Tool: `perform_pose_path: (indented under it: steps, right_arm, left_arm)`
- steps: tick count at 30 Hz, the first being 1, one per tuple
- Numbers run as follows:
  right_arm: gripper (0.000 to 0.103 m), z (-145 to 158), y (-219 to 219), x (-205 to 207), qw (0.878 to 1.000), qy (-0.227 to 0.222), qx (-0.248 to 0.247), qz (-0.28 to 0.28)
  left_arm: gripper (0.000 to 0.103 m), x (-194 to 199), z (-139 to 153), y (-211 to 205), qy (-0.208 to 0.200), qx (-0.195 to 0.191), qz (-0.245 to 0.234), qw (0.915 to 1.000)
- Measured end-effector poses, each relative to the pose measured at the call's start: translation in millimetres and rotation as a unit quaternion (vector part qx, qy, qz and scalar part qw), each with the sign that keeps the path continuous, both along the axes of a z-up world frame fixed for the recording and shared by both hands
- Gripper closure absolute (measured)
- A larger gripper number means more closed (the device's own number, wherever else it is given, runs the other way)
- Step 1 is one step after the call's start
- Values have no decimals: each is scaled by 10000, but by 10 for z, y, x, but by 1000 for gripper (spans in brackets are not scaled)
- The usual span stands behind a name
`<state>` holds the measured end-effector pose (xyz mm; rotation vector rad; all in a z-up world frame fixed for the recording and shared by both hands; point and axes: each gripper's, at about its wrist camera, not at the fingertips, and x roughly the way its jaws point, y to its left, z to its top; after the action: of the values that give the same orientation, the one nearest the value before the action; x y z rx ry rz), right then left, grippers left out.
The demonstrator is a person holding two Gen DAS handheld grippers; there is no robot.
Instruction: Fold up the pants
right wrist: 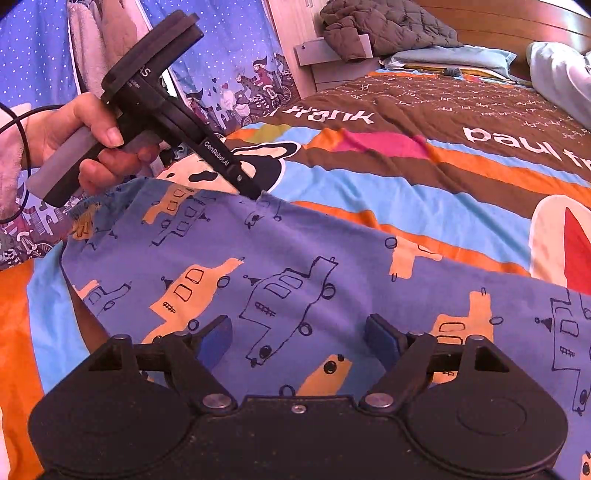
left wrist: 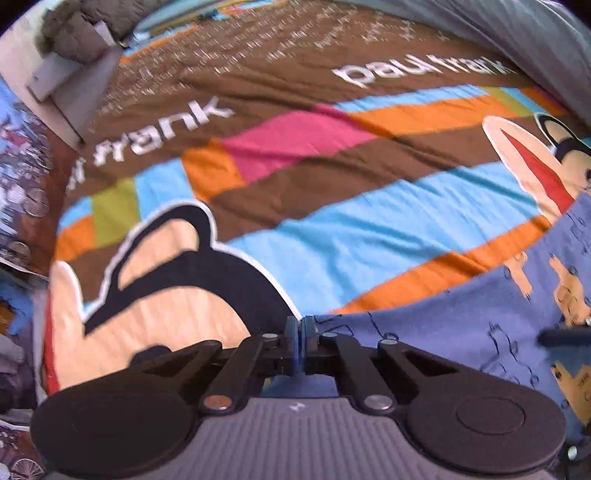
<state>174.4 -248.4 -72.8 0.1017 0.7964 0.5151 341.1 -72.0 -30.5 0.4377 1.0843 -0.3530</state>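
Note:
The pants (right wrist: 295, 266) are blue-purple with orange and outlined truck prints, spread across the bed. In the left wrist view they (left wrist: 461, 325) lie at the lower right. My left gripper (left wrist: 300, 326) is shut, its blue pads pinching the far edge of the pants; from the right wrist view it (right wrist: 258, 194) grips that edge, held by a hand. My right gripper (right wrist: 298, 343) is open and empty, hovering just above the middle of the pants, pads either side of a truck print.
A colourful striped bedspread (right wrist: 424, 192) with cartoon monkey faces covers the bed. A grey jacket (right wrist: 380, 26) lies on a white cabinet at the far end. Pillows (right wrist: 554, 70) sit far right. A patterned curtain (right wrist: 229, 74) hangs at left.

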Motion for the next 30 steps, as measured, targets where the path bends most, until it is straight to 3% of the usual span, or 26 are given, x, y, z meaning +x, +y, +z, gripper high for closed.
perform_pose_path:
  steps: [8, 11, 13, 16, 17, 18, 20, 22, 24, 26, 27, 29, 30]
  right_arm:
    - [12, -41, 163, -29, 9987, -157, -447, 195]
    - [12, -27, 100, -27, 9995, -153, -258, 140]
    - [14, 34, -63, -28, 9998, -142, 131, -109]
    - [14, 164, -375, -60, 9971, -143, 472, -578]
    - [14, 199, -473, -79, 9968, -225, 353, -681]
    - [14, 217, -542, -86, 9965, -303, 165, -759]
    - [14, 182, -688, -75, 9939, -344, -423, -963]
    - [14, 47, -878, -21, 9902, -125, -769, -1162]
    - [14, -113, -1218, 43, 9838, 252, -665, -1644]
    - [20, -107, -1541, 12, 9800, 309, -78, -1966]
    - [20, -74, -1656, -17, 9749, 294, -101, -2204]
    - [16, -18, -1824, -116, 9612, 59, -510, -2710]
    - [16, 12, -1928, -165, 9582, 6, -455, -2826]
  left_arm:
    - [101, -26, -281, -90, -587, 192, 472, 9970]
    - [91, -36, -144, -22, -765, 106, 968, 9923]
    - [85, -104, -8, -2, -997, 169, 1114, 9886]
    - [70, -372, 171, -60, -1131, -49, 919, 9893]
    - [58, -503, 194, -89, -1120, -194, 843, 9899]
    - [53, -609, 183, -110, -1099, -306, 812, 9902]
    - [53, -802, 77, -165, -893, -405, 757, 9923]
    - [52, -927, -164, -194, -607, -203, 802, 9947]
    - [42, -1087, -266, -164, -955, -130, 786, 9922]
    - [29, -1131, -252, -127, -1058, 66, 899, 9903]
    - [23, -1123, -230, -90, -1002, 114, 1032, 9895]
    - [20, -1074, -153, -21, -776, 152, 1249, 9890]
    - [20, -1051, -96, -20, -687, 234, 1327, 9885]
